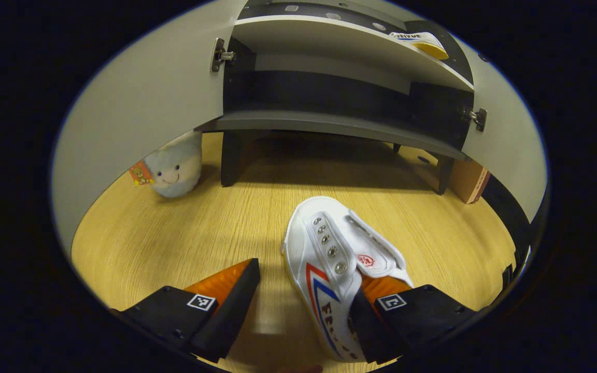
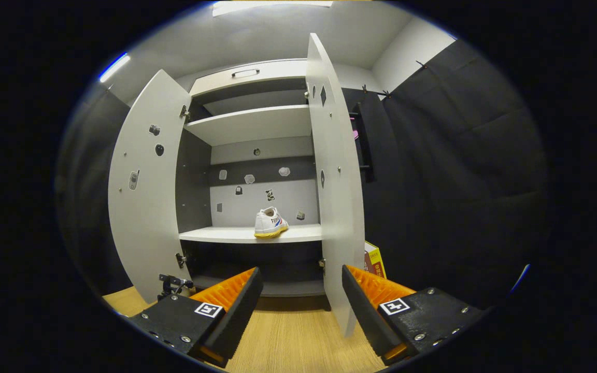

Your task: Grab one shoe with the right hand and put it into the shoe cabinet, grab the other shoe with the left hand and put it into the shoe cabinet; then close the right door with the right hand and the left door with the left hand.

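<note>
Shoe cabinet [image 1: 329,124] doors stand swung wide in both views. In the left gripper view, going left to right: the left door [image 1: 143,103] fills the ten o'clock area, and a pale plush toy [image 1: 176,166] sits on the wooden floor [image 1: 215,228] just beneath its lower edge, beside a dark cabinet leg. The left gripper [image 1: 303,303] hangs low over the floor with its fingers spread apart and released; one finger is sunk into the mouth of a white shoe [image 1: 329,248] lying at about five o'clock, the other stands clear of the shoe's outer side over bare floor. At one o'clock the sole end of a second shoe [image 1: 423,44] pokes over a shelf edge, and the right door [image 1: 506,140] curves down at three o'clock, with a brown box [image 1: 469,181] on the floor behind the cabinet's right leg.

The right gripper view looks from farther back and takes in the whole cabinet front: left door [image 2: 143,207] at nine o'clock, upper shelves, the second shoe [image 2: 270,224] resting upright on the middle shelf [image 2: 226,234] near centre, and the right door [image 2: 337,197] edge-on just right of it. The right gripper [image 2: 301,303] is released, fingers parted and holding nothing, hovering above the floor before the cabinet.
</note>
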`<state>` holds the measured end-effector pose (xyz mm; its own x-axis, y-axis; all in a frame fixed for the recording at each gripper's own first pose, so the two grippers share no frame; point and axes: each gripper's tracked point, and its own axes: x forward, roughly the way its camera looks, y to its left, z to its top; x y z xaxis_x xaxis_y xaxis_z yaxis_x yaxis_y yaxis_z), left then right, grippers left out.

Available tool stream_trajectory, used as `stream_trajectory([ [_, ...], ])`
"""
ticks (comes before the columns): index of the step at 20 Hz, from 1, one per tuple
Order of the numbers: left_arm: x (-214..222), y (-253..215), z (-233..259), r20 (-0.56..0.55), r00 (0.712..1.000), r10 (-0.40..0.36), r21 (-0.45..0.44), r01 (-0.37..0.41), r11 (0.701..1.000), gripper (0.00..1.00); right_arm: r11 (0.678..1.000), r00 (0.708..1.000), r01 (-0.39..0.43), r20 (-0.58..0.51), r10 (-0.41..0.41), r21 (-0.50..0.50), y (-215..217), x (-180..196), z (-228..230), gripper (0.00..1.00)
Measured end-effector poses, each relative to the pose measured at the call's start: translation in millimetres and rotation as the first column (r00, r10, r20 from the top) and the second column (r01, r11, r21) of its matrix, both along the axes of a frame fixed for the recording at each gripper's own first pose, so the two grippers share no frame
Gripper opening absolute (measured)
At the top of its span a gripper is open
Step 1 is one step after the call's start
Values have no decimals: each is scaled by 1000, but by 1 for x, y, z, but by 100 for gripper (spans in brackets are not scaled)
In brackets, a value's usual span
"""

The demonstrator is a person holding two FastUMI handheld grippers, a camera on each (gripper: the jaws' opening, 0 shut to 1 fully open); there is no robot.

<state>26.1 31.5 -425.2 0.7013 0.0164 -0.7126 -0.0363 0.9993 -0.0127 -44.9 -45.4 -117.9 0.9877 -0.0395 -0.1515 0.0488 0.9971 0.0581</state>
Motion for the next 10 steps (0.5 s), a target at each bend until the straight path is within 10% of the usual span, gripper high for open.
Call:
stream_trajectory([
  [7,9,-3,5,45,999,-3,48,0,999,64,1000,1000,16,-8,-16,8,-6,5,-3,94],
  [10,11,6,7,59,998,16,83,-20,996,22,1000,1000,7,-15,-7,8,-6,6,-5,94],
])
